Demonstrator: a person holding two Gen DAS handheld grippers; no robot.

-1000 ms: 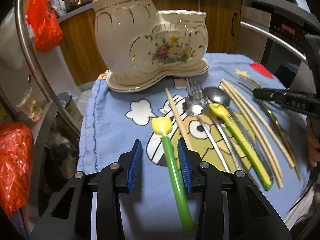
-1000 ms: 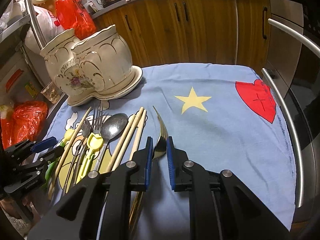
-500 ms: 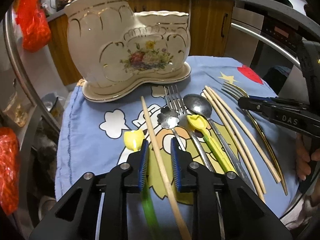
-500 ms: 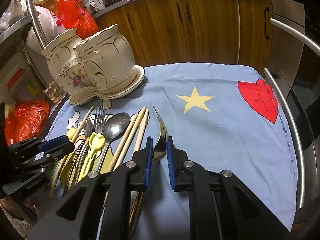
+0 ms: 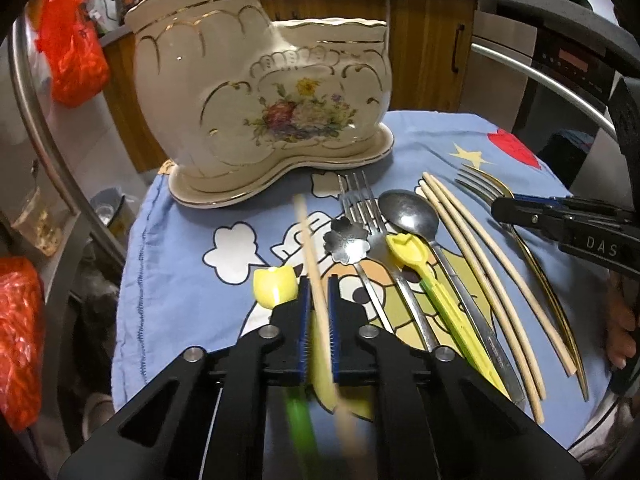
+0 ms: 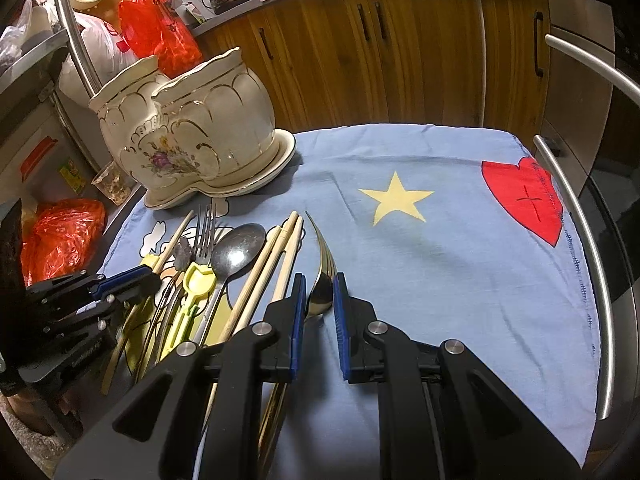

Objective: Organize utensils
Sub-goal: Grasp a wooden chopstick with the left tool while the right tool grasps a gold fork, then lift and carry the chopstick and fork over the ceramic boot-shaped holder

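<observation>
Your left hand-held gripper [image 5: 318, 304] has its jaws drawn in narrow on a single wooden chopstick [image 5: 308, 240]; the blue pads sit tight to either side of the stick, and its far end points toward the ceramic holder [image 5: 260, 92]. The green-stemmed utensil with the yellow tulip head [image 5: 275, 286] lies just left of that grip, its stem running under the gripper, so check you have pinched the chopstick alone and not the green stem with it. The blur on the near part of both says they may be shifting.

Your right hand-held gripper [image 6: 318, 304] stands narrow around the gold fork [image 6: 322, 276], near where the tines widen. Whether the pads truly press on the metal I cannot tell from this view, so confirm that grip before you raise it.

The rest lies in a row on the blue cloth [image 6: 440, 264] over the bench: a steel fork [image 5: 360, 204], a flower-headed spoon [image 5: 345, 238], a steel spoon [image 5: 408, 212], a yellow utensil [image 5: 412, 252] and a pair of chopsticks [image 5: 472, 240]. The holder stands at the far left of the cloth, well apart from both grips.

Lift the chopstick straight up first, so it clears its neighbours without dragging them. It is held close to the middle, so it should stay balanced; tip it upright slowly, bring it over the holder's opening, and release only once the lower end is inside.
</observation>
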